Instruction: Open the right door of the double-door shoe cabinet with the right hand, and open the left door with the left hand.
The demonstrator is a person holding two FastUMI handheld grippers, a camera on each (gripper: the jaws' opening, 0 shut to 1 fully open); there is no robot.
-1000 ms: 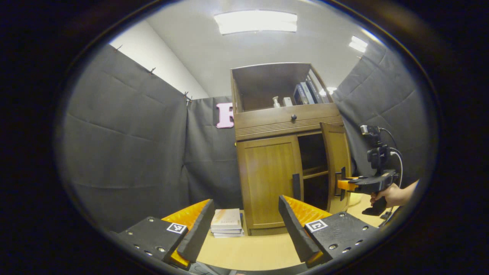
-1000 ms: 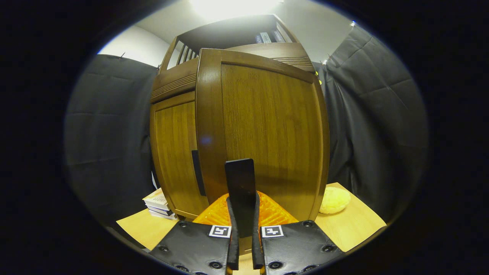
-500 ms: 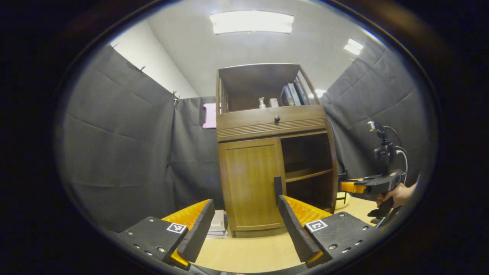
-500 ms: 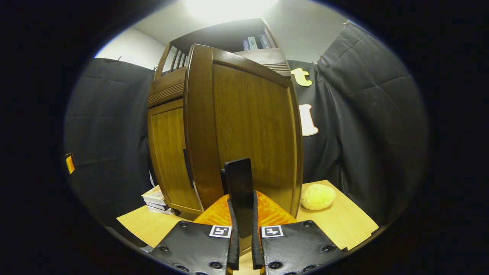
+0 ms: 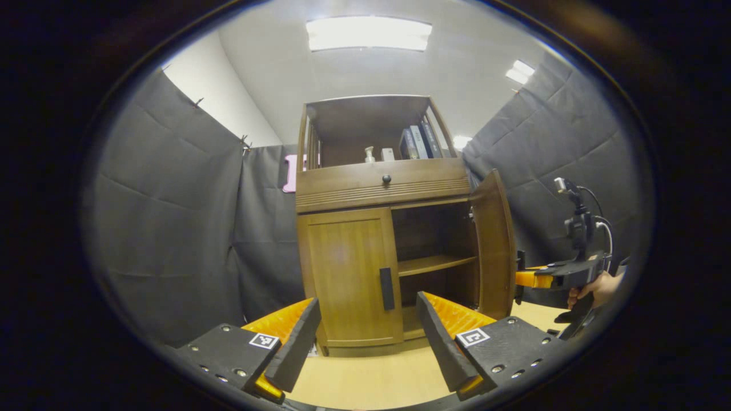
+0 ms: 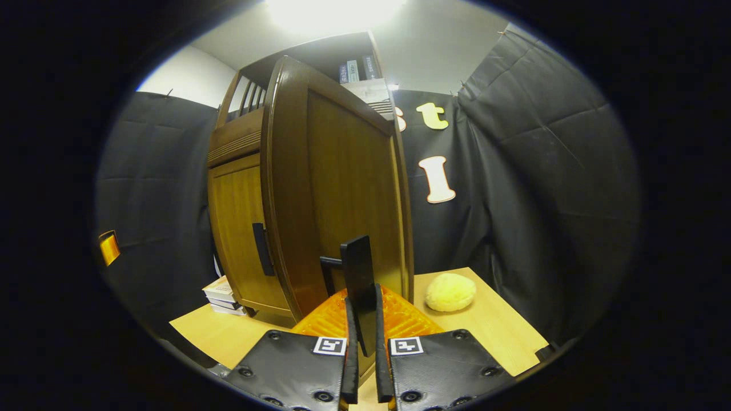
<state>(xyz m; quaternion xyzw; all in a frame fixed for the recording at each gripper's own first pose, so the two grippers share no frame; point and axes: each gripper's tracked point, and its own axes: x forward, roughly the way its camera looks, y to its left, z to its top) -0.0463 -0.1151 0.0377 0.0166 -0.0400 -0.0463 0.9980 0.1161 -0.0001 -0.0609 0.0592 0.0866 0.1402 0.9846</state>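
Gripping right door handle [image 6: 358, 279]: right tongs [image 6: 363, 342] | yellow sponge [image 6: 450, 291] beside.

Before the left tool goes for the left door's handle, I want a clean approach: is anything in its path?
Nothing visible: the left tool, open, faces the left door's handle across bare tabletop.

nothing really readable here tbh. the book spines [image 5: 418, 142] on the cabinet's top shelf are too small, and the square tags [image 6: 330, 346] on the claws carry only patterns.
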